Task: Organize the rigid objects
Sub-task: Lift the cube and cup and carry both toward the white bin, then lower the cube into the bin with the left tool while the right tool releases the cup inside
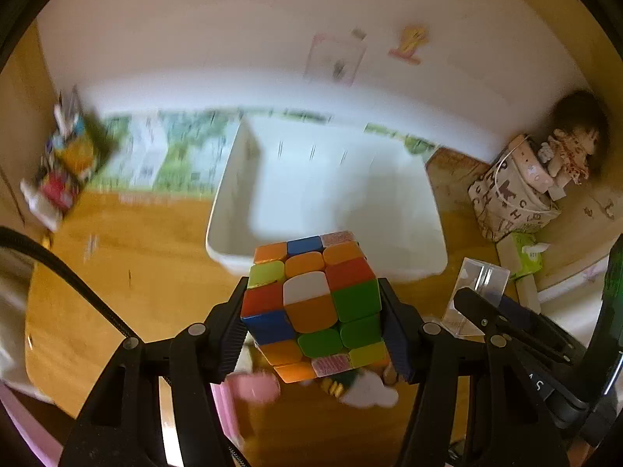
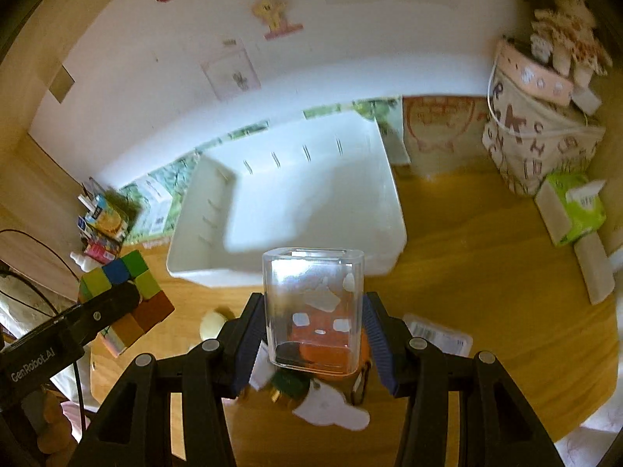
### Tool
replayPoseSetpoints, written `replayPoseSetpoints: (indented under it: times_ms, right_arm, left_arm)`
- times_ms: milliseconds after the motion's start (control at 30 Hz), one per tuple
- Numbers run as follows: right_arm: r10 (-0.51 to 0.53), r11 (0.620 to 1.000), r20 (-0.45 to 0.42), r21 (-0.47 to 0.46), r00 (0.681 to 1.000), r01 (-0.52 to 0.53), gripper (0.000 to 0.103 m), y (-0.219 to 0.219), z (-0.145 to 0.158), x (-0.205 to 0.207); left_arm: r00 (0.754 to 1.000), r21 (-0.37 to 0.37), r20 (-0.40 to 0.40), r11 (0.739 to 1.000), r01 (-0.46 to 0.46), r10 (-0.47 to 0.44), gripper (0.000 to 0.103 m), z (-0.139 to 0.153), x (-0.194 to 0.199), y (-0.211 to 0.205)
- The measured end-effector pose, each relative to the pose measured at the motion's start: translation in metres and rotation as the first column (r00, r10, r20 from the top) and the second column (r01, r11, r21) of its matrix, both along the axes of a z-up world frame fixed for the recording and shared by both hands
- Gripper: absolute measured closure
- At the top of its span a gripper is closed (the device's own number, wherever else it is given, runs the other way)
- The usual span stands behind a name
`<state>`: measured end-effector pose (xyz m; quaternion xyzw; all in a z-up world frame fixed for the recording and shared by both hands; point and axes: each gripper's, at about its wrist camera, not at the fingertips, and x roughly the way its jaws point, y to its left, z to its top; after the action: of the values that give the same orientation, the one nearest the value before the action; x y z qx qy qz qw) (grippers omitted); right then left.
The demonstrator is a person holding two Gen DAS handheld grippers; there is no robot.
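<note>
In the left wrist view we see the left gripper pinching a colourful puzzle cube between its two pads, above the wooden table. Behind the cube stands a white bin, and at the right edge the right gripper's finger shows.

In the right wrist view the right gripper presses on both sides of a clear plastic box, held upright over small items on the table. The same white bin is just behind it; the cube appears at the left.
</note>
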<state>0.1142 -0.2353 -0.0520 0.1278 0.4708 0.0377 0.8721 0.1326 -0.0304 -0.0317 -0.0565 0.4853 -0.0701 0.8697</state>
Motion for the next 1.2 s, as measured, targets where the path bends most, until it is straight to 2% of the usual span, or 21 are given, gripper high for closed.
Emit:
replayPoseSetpoints:
  times_ms: [200, 367, 467, 667, 900, 1200]
  right_arm:
    - [0.035, 0.997, 0.128, -0.066, 0.991, -0.026, 0.052, 0.003, 0.01, 0.014]
    - [0.055, 0.994, 0.211, -0.104, 0.976, -0.034, 0.052, 0.004, 0.006, 0.035]
    - [0.063, 0.993, 0.238, -0.11, 0.969, -0.038, 0.052, 0.003, 0.002, 0.046]
    - [0.092, 0.99, 0.26, -0.129, 0.961, -0.059, 0.052, 0.004, -0.014, 0.069]
    - [0.094, 0.994, 0.204, -0.075, 0.974, -0.081, 0.052, 0.002, -0.043, 0.098]
    - [0.116, 0.991, 0.158, -0.077, 0.981, -0.105, 0.052, 0.005, -0.069, 0.117]
  left_arm:
    - [0.994, 0.023, 0.103, 0.999, 0.03, -0.032, 0.038, 0.003, 0.017, -0.007]
    - [0.983, 0.037, 0.175, 0.998, 0.051, -0.056, 0.04, -0.003, 0.03, -0.012]
    - [0.974, 0.04, 0.218, 0.997, 0.06, -0.067, 0.04, -0.011, 0.037, -0.012]
    - [0.963, 0.001, 0.26, 0.998, 0.068, -0.066, 0.04, -0.027, 0.061, -0.008]
    - [0.972, -0.017, 0.233, 0.999, 0.037, -0.032, 0.04, -0.052, 0.095, -0.003]
    - [0.987, -0.03, 0.158, 0.999, 0.023, -0.018, 0.04, -0.082, 0.117, -0.003]
